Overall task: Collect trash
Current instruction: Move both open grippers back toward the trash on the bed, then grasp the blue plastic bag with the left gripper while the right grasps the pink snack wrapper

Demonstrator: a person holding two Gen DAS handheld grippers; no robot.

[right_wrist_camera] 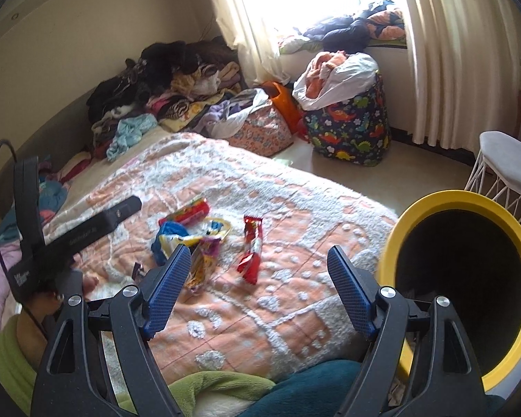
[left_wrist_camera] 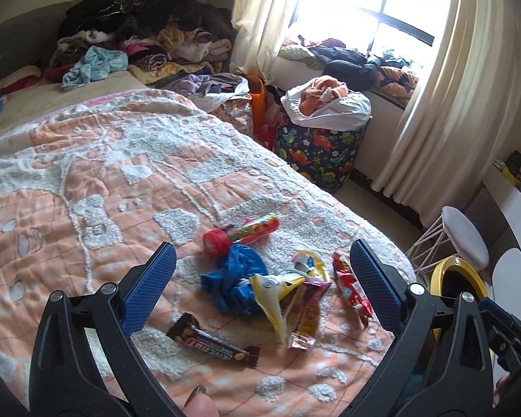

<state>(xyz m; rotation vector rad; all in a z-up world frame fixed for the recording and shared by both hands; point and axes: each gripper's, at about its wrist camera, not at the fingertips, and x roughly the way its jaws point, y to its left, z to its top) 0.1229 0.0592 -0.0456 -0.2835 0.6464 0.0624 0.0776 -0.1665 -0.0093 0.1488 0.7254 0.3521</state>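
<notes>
Wrappers (left_wrist_camera: 288, 288) sat bunched near the bed's (left_wrist_camera: 104, 180) foot corner, red one (left_wrist_camera: 351, 288) lying lengthwise away, off to the bin (right_wrist_camera: 469, 278) side. Probably closest to the right claw (right_wrist_camera: 258, 288), spread wide, pinching nothing. Left claw (left_wrist_camera: 260, 283) spread too, hovering right over the pile.

Clothes pile (left_wrist_camera: 146, 31) behind the orange blanket (left_wrist_camera: 121, 180), dinosaur-print hamper (left_wrist_camera: 319, 149) beside curtains (left_wrist_camera: 444, 104)

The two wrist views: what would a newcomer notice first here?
A heap of bright wrappers lies on the orange blanket, just ahead of both open grippers, left and right. A yellow-rimmed bin gapes at the bed's right edge, and piled clothes crowd the far end.
</notes>
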